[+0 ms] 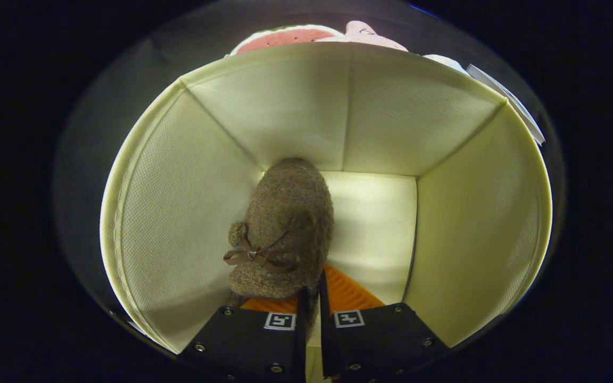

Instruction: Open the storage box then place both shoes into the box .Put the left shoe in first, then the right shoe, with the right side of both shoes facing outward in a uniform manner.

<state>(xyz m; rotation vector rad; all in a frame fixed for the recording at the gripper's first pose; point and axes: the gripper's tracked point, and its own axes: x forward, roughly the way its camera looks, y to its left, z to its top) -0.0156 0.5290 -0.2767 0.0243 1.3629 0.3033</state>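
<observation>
Gripping a fuzzy brown shoe point(285, 229) inside the open storage box point(179, 213), claw point(312, 303) narrow.

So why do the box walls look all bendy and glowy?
In the gripper view, the fisheye lens curves the storage box rim into a bow; light falls brightly on its pale walls and floor, while the fuzzy brown shoe shades the corner beside it. The gripper is pinched on the shoe's edge, sharp and unblurred.

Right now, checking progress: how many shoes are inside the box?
1: a fuzzy brown shoe inside the box, by its left wall, heel clamped in the gripper.
</observation>
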